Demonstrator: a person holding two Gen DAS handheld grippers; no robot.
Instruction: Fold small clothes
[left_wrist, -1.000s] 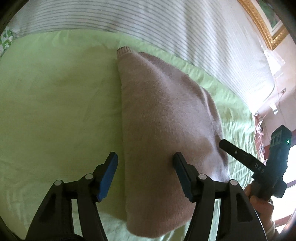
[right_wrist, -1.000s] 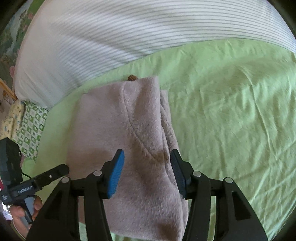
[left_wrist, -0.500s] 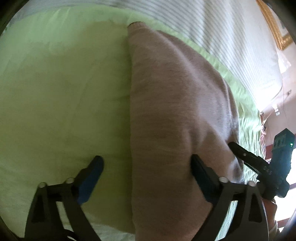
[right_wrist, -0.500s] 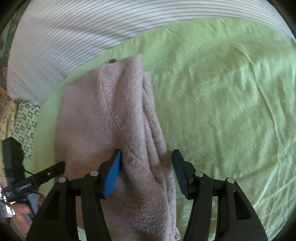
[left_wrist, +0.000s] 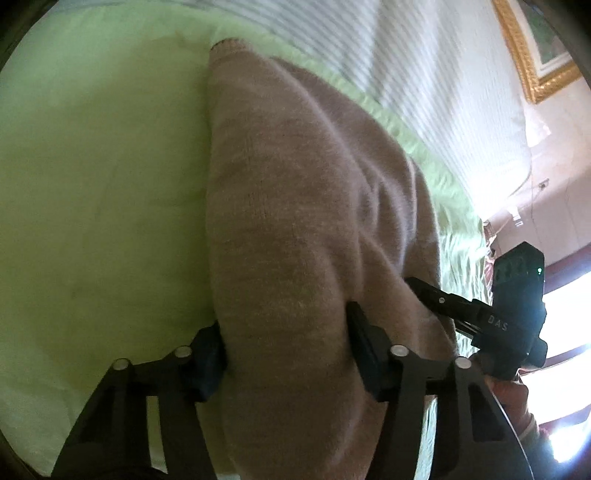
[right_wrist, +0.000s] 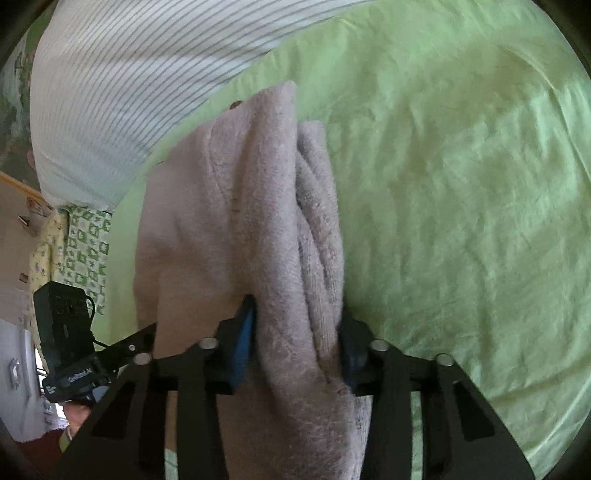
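A dusty pink knit garment (left_wrist: 295, 229), folded lengthwise, lies on a light green bed sheet (left_wrist: 99, 206). My left gripper (left_wrist: 284, 347) is shut on its near left edge, the cloth bunched between the fingers. My right gripper (right_wrist: 295, 343) is shut on the near right edge of the same garment (right_wrist: 258, 206), gripping several folded layers. Each gripper shows in the other's view: the right one (left_wrist: 436, 299) at the left view's right side, the left one (right_wrist: 122, 343) at the right view's lower left.
A white striped pillow or duvet (right_wrist: 125, 85) lies along the far edge of the sheet. A gold picture frame (left_wrist: 532, 62) hangs on the wall at upper right. A green patterned cloth (right_wrist: 85, 251) lies at the left bed edge.
Both grippers moved forward onto the garment's near end and closed on it, from open to shut. The cloth now bunches up between the fingers.
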